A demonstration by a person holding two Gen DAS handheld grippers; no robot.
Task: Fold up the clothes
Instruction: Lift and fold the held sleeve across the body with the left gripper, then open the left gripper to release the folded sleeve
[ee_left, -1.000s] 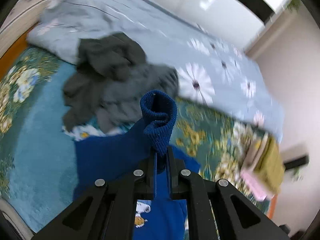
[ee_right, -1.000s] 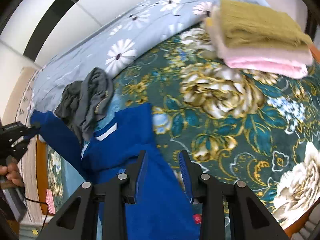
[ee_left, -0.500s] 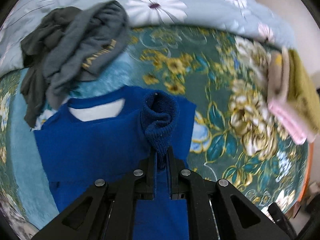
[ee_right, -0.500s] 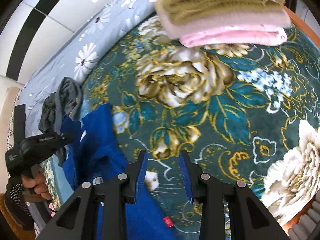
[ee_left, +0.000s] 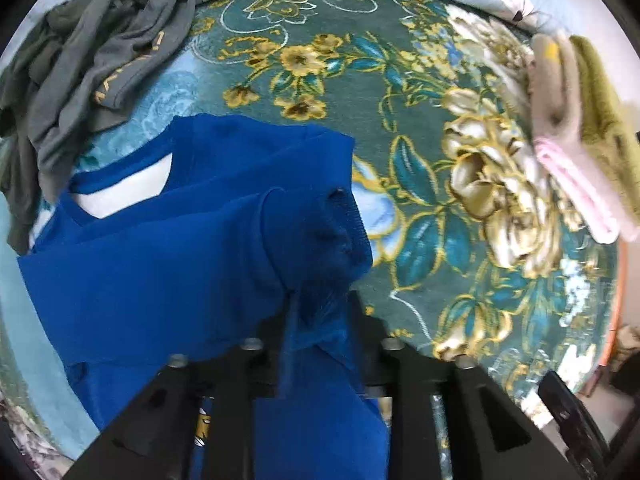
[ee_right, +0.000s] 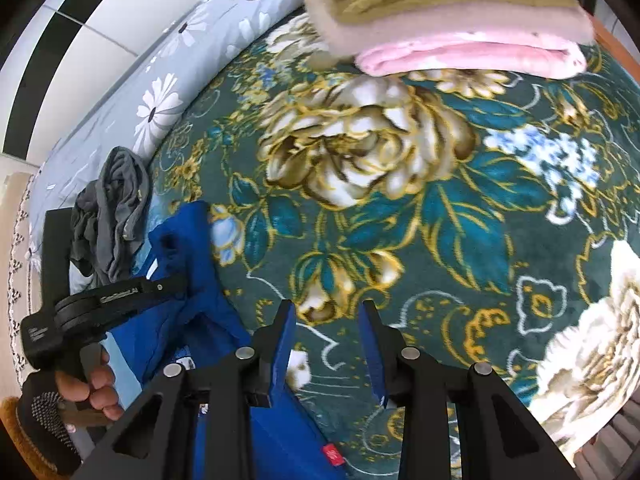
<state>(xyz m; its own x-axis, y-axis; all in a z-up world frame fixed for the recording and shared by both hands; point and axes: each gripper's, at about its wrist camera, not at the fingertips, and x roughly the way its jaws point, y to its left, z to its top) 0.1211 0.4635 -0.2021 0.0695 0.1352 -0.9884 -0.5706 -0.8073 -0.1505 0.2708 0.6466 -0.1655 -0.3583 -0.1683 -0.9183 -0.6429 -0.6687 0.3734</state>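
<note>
Fingers of left gripper (ee_left: 318, 312) clamped narrow on the ribbed cuff of the royal-blue knit sweater (ee_left: 168, 264), sleeve drawn across the chest toward the right edge of the garment. Fingers of right gripper (ee_right: 327, 350) spread wide, gripping nothing, poised just above the near hem of the sweater where a small red tag shows. Sweater lying mostly flat on the dark-green floral plush blanket (ee_right: 460, 216) over the bed, collar toward the far side, body on the near left. Crumpled grey garment (ee_left: 92, 68) heaped far left, touching or just beside the sweater's shoulder; cannot tell which. Folded stack of olive, beige and pink towels (ee_right: 444, 20) far right, well apart.

Likely step: laying the sleeve inward over the body.

Risks: cuff released too far right, so the sleeve overhangs the side and the fold comes out crooked. Pull too strong, so the whole sweater drags across the plush and bunches at the shoulder. Grey garment possibly caught under the fold if the sweater shifts left. Idle right fingers near the hem liable to snag it.
</note>
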